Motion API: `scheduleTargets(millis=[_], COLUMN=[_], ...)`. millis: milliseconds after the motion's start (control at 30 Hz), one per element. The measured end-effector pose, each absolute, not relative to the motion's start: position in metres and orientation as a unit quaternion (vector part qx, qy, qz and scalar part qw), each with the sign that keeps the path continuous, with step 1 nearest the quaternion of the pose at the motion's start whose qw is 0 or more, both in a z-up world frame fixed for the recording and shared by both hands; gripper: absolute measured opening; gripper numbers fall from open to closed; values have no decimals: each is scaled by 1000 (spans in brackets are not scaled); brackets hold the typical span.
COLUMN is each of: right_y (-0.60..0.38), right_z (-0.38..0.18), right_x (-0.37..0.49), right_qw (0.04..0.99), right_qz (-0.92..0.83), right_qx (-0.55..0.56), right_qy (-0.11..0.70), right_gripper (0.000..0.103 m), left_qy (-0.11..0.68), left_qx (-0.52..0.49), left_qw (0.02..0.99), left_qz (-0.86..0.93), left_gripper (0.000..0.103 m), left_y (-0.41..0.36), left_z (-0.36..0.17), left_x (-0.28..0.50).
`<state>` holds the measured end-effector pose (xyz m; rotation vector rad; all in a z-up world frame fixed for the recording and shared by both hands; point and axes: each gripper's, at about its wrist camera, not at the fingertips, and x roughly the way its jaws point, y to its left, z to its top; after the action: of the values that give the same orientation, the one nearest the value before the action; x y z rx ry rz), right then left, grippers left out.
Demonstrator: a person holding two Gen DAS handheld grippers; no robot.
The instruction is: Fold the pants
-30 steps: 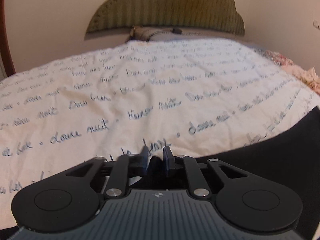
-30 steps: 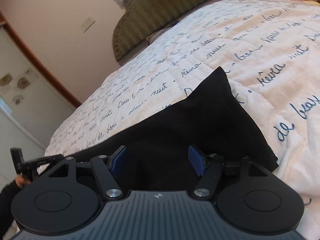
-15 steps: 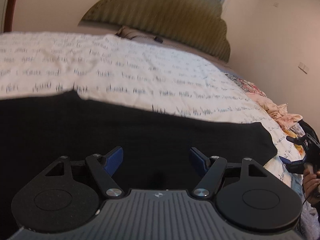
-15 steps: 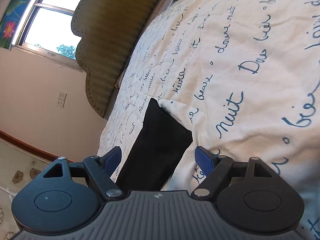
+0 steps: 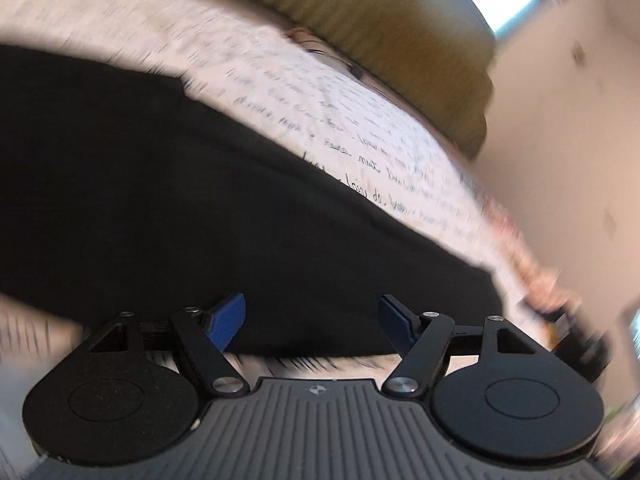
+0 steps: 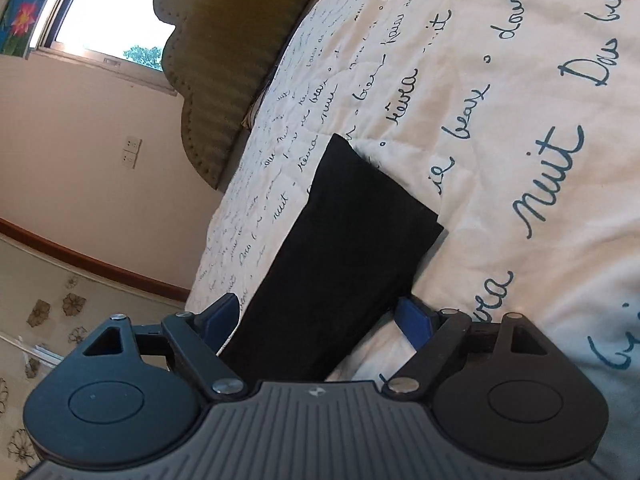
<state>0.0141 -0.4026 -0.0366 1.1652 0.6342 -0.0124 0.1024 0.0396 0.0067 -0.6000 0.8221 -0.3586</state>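
Two grippers hang over a bed whose quilt [image 6: 500, 92] is cream with blue handwritten script. The black pants [image 5: 192, 216] lie flat on that quilt as a long folded strip. In the left wrist view, which is smeared by motion blur, the strip runs across the frame from the left edge to a squared end at the lower right, with quilt showing beyond it and a thin band of quilt under the near edge. The left gripper [image 5: 312, 320] has its blue fingers [image 5: 226, 320] spread wide apart just above the cloth, released, with nothing pinched between them.

In the right wrist view the pants [image 6: 340, 256] reach away from the camera to a squared end on the quilt. The right gripper [image 6: 316, 324] has just been opening: its fingers [image 6: 416, 324] stand wide, one on each side of the strip's near end, and the cloth lies between them without being clamped. An olive scalloped headboard [image 6: 228, 52] stands at the far end of the bed, with a bright window [image 6: 108, 20] beside it and two wall outlets [image 6: 131, 152] below.
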Motion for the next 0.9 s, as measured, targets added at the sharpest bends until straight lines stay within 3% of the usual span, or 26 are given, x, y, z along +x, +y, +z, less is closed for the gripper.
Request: scheduleTargets(millis=[200, 333, 367, 400, 433, 467, 733, 767, 833, 867, 900], right_y=[-391, -395, -391, -387, -384, -384, -389, -390, -389, -388, -389], right_z=[-33, -37, -36, -38, -40, -43, -34, -33, -32, -29, -24], right_x=[26, 23, 25, 27, 30, 30, 31, 32, 34, 35, 33], right_qw=[786, 791, 799, 810, 816, 817, 817, 818, 820, 824, 827], right_qz=[8, -24, -31, -37, -41, -45, -34, -35, -37, -39, -38], right_qx=[543, 559, 543, 519, 502, 498, 512, 511, 506, 499, 497], right_qy=[297, 248, 256, 270, 284, 286, 263, 263, 266, 267, 262], right_gripper=[84, 82, 70, 37, 17, 6, 6, 6, 6, 6, 6], left_qy=[400, 383, 377, 376, 378, 378, 316, 307, 308, 320, 327], left_qx=[-443, -508, -518, -527, -533, -539, -555, -550, -524, -503, -494], left_qw=[793, 768, 765, 760, 755, 751, 767, 773, 787, 794, 796], left_qz=[-124, -74, -63, -55, -46, -38, 63, 74, 103, 118, 122], left_gripper=[75, 76, 77, 80, 80, 80, 78, 72, 39, 15, 14], left_y=[67, 90, 94, 97, 100, 103, 134, 137, 137, 134, 133], left_z=[-8, -8, -7, -8, -9, -11, -9, -10, -10, -10, -11], left_x=[86, 78, 74, 69, 65, 61, 57, 62, 70, 72, 72])
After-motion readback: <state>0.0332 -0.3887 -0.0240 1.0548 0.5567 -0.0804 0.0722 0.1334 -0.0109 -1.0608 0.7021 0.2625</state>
